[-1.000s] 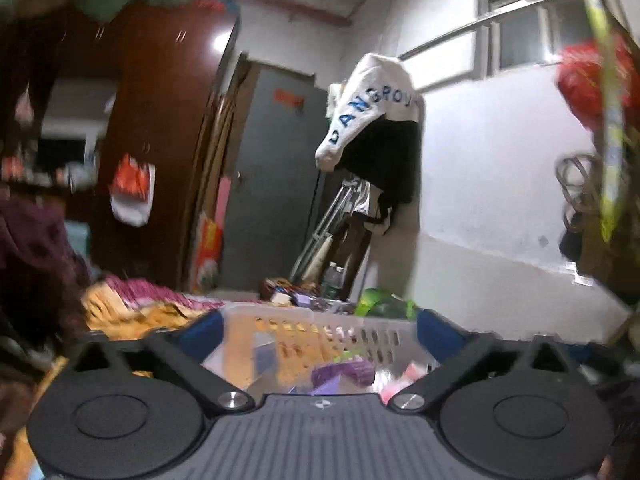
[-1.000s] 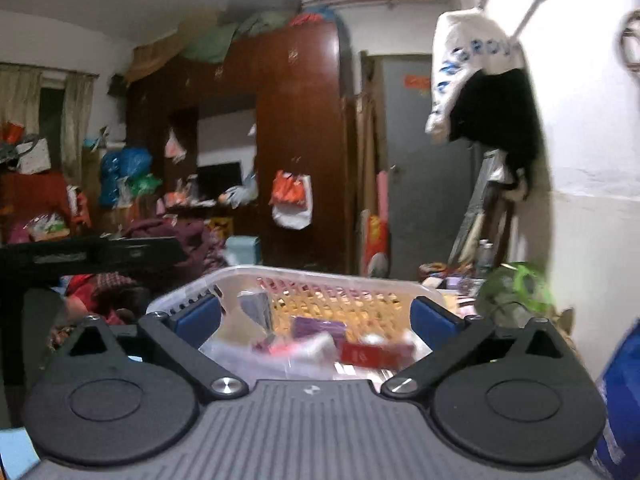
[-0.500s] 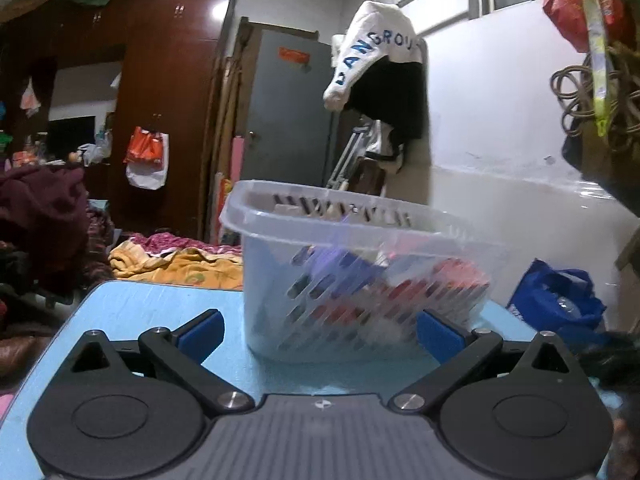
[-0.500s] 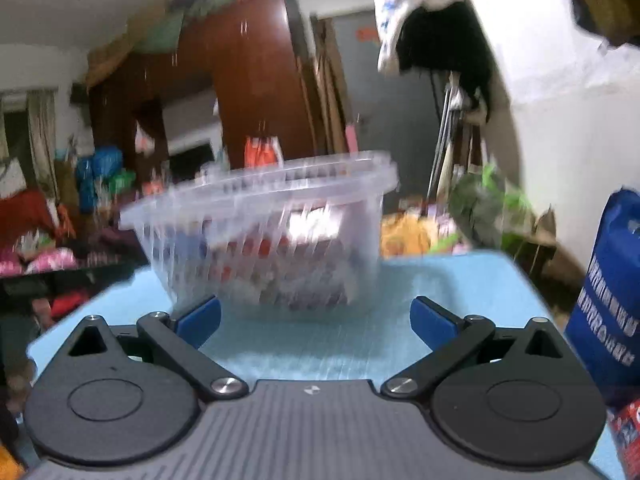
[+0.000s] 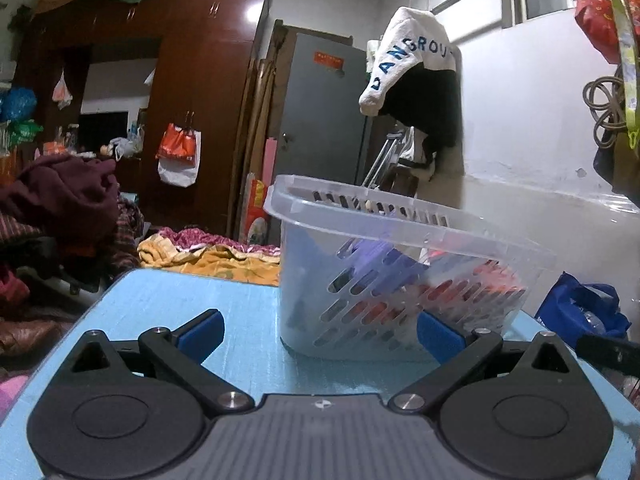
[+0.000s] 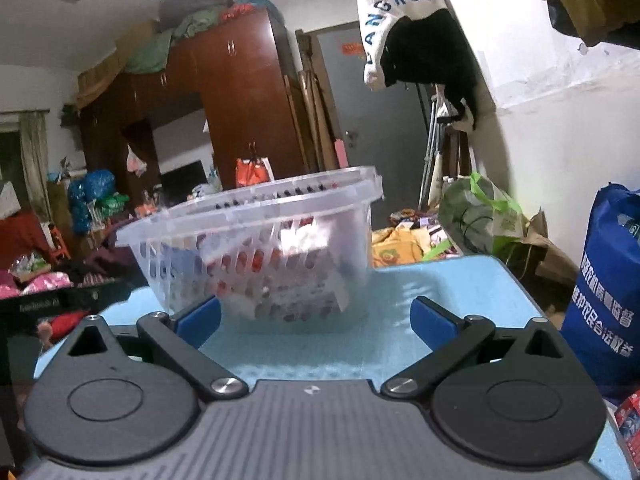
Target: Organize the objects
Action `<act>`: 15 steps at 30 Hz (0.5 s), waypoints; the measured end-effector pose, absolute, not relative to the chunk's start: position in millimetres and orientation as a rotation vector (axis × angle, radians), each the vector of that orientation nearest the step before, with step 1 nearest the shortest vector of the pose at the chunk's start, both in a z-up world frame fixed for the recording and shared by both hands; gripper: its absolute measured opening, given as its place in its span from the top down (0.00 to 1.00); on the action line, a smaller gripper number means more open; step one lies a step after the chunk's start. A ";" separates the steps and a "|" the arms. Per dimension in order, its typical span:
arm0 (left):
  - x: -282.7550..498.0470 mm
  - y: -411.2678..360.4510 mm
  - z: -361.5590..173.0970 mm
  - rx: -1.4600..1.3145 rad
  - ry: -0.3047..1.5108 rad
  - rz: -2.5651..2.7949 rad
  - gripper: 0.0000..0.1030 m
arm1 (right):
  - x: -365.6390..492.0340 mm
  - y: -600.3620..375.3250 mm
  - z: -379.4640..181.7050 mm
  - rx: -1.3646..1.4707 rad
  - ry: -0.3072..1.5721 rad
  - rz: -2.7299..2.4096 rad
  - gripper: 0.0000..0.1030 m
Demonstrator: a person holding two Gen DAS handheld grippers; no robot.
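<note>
A clear plastic basket [image 5: 400,280] with slotted walls stands on a light blue table [image 5: 192,300]. It holds several small red, purple and white packets, seen through the slots. It also shows in the right wrist view [image 6: 256,252]. My left gripper [image 5: 320,330] is open and empty, low over the table, just short of the basket's near wall. My right gripper [image 6: 316,318] is open and empty, low over the table [image 6: 440,280], facing the basket's other side.
A blue bag [image 6: 608,304] stands at the table's right edge; it also shows in the left wrist view [image 5: 580,308]. Clothes and bedding [image 5: 208,252] lie behind the table. A wardrobe [image 5: 192,92] and a grey door [image 5: 320,120] stand at the back.
Both grippers have dropped from above the basket's rim to table height and drawn back from it. The basket now shows from the side. Both stayed open.
</note>
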State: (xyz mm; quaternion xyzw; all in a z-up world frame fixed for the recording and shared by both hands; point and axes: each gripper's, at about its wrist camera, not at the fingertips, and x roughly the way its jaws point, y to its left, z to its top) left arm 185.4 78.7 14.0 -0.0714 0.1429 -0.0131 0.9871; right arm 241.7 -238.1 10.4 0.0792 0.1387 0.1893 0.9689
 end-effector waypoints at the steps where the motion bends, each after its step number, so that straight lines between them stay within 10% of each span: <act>1: 184.4 75.8 16.5 -0.118 0.283 -0.027 0.00 | 242.4 -237.4 14.9 0.156 0.269 0.379 0.00; 15: 241.2 51.4 99.6 -0.082 0.424 -0.036 0.00 | 296.1 -220.4 101.0 -0.038 0.284 0.357 0.00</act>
